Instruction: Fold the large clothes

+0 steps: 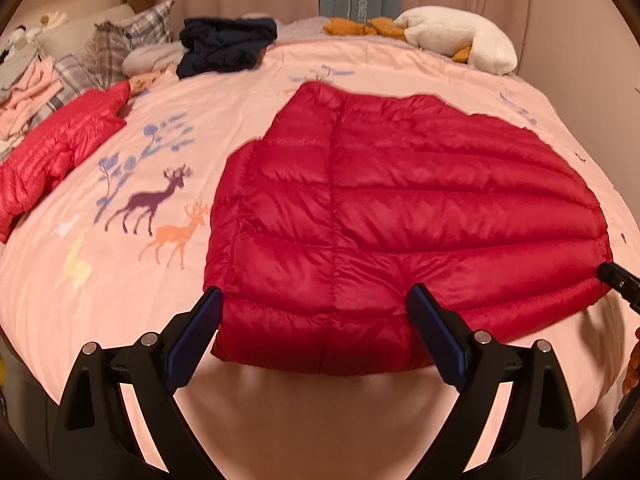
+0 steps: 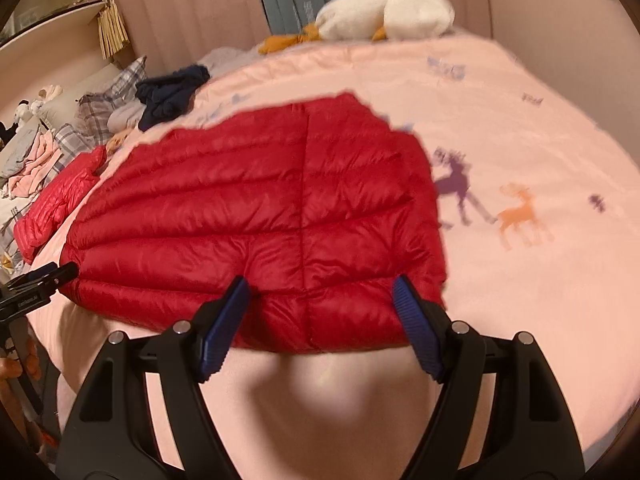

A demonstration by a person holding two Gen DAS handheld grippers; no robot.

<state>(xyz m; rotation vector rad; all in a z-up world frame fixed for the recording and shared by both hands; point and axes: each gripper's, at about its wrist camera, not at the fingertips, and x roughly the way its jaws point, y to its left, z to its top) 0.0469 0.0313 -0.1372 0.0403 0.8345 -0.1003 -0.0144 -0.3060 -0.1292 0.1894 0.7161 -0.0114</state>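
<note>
A red quilted down jacket lies flat and folded on the pink bedspread, its near hem toward me. My left gripper is open just above the hem's left part, nothing pinched between its blue pads. In the right wrist view the same jacket fills the middle, and my right gripper hangs open over the hem near its right corner, pads apart from the cloth. The other gripper's black tip shows at each view's edge.
A second red jacket lies at the bed's left. Dark blue folded clothes, plaid pillows and a white plush goose sit along the far edge. Bare pink bedspread with deer prints spreads right of the jacket.
</note>
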